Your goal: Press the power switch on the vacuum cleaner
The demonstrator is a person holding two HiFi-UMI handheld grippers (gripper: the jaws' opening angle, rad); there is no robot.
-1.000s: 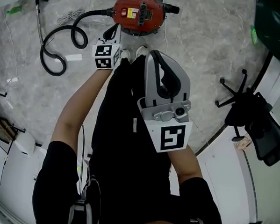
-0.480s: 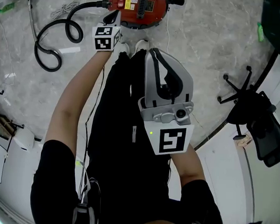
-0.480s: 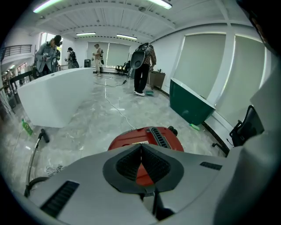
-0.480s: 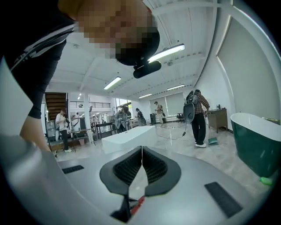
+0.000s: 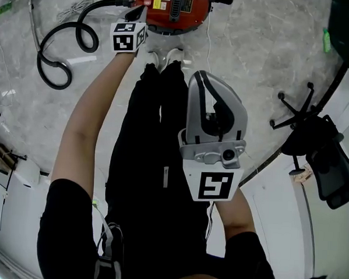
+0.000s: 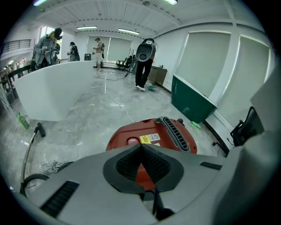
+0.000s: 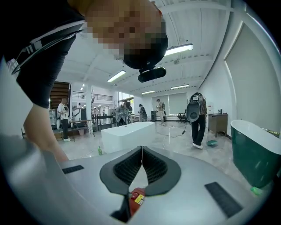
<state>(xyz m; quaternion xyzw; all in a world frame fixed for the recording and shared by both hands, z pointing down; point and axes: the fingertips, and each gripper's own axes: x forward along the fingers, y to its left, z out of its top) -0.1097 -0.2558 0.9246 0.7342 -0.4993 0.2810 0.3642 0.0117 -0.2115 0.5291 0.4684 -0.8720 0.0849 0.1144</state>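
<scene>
Approach step: left gripper [image 5: 138,13] at red vacuum cleaner [image 5: 170,4], fingers pressed together, empty. Next, I'd guess: closed tip onto power switch [image 6: 132,141] (right gripper [image 5: 202,74] idle, fingers together).

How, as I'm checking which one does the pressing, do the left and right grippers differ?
The left gripper reaches down to the red vacuum cleaner, tips by its top; the right gripper is held back over the person's legs. The vacuum cleaner looms large past the left gripper's jaws, but is a small red patch between the right gripper's. Both are shut, holding nothing.
</scene>
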